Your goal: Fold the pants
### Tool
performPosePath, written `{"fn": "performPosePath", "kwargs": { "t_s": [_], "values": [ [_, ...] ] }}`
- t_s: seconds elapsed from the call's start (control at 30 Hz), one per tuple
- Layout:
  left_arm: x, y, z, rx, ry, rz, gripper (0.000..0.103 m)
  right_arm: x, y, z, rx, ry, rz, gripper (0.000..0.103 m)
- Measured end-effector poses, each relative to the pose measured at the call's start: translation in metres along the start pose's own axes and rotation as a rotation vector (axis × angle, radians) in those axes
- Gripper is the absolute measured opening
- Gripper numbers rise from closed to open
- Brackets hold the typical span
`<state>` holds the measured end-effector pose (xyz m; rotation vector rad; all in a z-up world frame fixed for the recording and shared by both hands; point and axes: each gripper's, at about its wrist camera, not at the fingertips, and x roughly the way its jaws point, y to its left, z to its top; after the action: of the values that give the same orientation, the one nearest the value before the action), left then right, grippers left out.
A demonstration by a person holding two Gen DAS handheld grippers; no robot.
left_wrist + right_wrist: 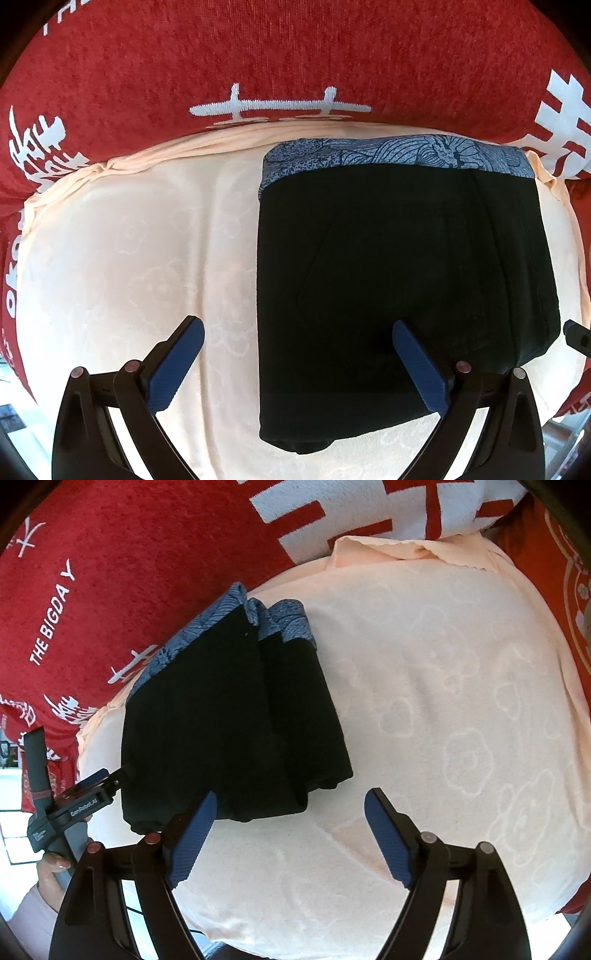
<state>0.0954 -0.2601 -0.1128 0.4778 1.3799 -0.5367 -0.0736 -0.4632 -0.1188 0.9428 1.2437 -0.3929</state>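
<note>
Hovering over the folded black pants (402, 280) on the peach towel (129, 240), my left gripper (295, 354) and right gripper (291, 830) gape wide, holding nothing.

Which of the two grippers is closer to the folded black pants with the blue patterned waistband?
Left. The left gripper hangs open over the folded black pants, one finger above them. The right gripper is open over the peach towel beside them.
</note>
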Motion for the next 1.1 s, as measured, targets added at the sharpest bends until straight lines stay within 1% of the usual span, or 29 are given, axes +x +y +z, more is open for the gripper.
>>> {"fn": "performPosePath", "kwargs": {
  "t_s": [0.13,0.5,0.73,1.0,1.1],
  "values": [
    [0.002,0.001,0.003,-0.003,0.004,-0.010,0.102,0.003,-0.001,0.003,0.003,0.013,0.002,0.085],
    [0.011,0.005,0.012,-0.026,0.032,-0.081,0.102,0.014,0.001,0.012,-0.014,0.051,0.010,0.085],
    [0.019,0.005,0.017,-0.028,0.047,-0.109,0.102,0.017,-0.001,0.014,-0.016,0.058,0.012,0.085],
    [0.026,0.016,0.025,-0.033,0.064,-0.162,0.102,0.024,-0.007,0.020,-0.005,0.075,0.025,0.085],
    [0.029,0.024,0.030,-0.041,0.073,-0.208,0.102,0.026,-0.008,0.023,-0.017,0.079,0.030,0.085]
  ]
}}
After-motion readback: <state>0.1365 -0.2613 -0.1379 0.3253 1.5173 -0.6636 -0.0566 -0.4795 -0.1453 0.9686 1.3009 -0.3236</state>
